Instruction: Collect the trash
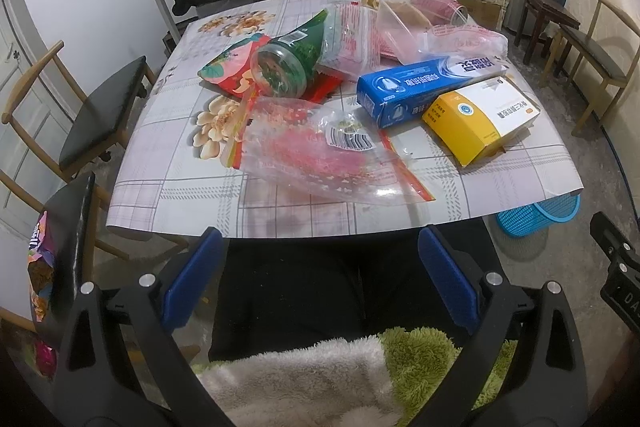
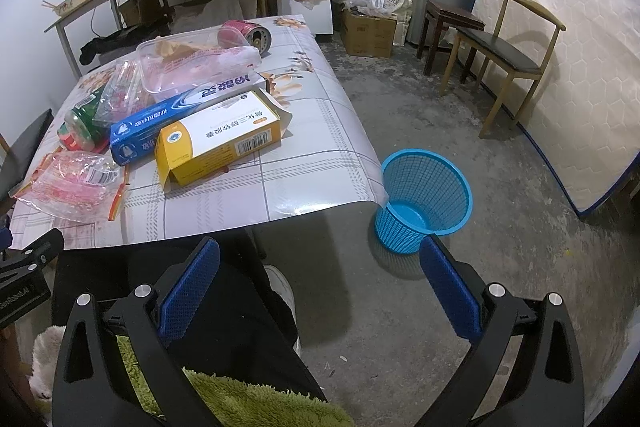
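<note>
Both hand-held grippers released, trash heaped on the table

Left hand-held gripper [image 1: 320, 279] and right hand-held gripper [image 2: 320, 285] gape empty; the slick plastic bag [image 1: 320, 155] may slip, and the blue basket [image 2: 424, 199] at 4 o'clock could tip.

Your left gripper [image 1: 320, 267] has a matte black frame with two angled arms, each with a triangular cut-out and two round silver screw heads. Each finger carries a flat blue pad [image 1: 450, 279] with a fine grid texture. Your right gripper [image 2: 320, 275] is built the same: black arms, silver screws, blue gridded pads [image 2: 188, 291]. In the right wrist view, left of that gripper, the other unit's black body shows white lettering, partly cut off and not fully legible. You wear dark trousers [image 2: 240, 327], a fleecy green-and-white garment [image 1: 320, 375] directly below the gripper frame, and what appears to be a white shoe [image 2: 282, 287].
</note>
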The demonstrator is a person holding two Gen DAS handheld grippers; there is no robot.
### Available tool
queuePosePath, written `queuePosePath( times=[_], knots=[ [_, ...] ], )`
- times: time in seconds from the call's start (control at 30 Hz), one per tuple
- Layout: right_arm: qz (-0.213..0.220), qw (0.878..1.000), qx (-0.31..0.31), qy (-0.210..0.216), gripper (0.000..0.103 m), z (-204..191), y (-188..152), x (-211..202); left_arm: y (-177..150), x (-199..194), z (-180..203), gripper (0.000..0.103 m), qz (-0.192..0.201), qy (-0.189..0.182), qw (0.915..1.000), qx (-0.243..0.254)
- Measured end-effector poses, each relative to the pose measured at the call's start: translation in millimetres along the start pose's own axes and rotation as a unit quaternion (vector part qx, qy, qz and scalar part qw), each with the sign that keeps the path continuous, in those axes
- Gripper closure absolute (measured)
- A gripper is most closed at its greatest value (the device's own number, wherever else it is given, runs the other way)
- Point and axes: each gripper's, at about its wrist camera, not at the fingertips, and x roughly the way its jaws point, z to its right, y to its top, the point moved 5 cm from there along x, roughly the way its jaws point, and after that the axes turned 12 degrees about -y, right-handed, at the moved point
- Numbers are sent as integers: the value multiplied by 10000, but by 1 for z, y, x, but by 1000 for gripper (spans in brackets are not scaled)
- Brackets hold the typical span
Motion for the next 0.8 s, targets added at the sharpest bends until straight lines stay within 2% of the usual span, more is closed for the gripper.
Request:
queuePosePath(
  times=[0.8],
  knots=[
    [28,10000,-14,50,6,-1,3,1,-4,3,-3,9,-9,-9,10000,-35]
  ],
)
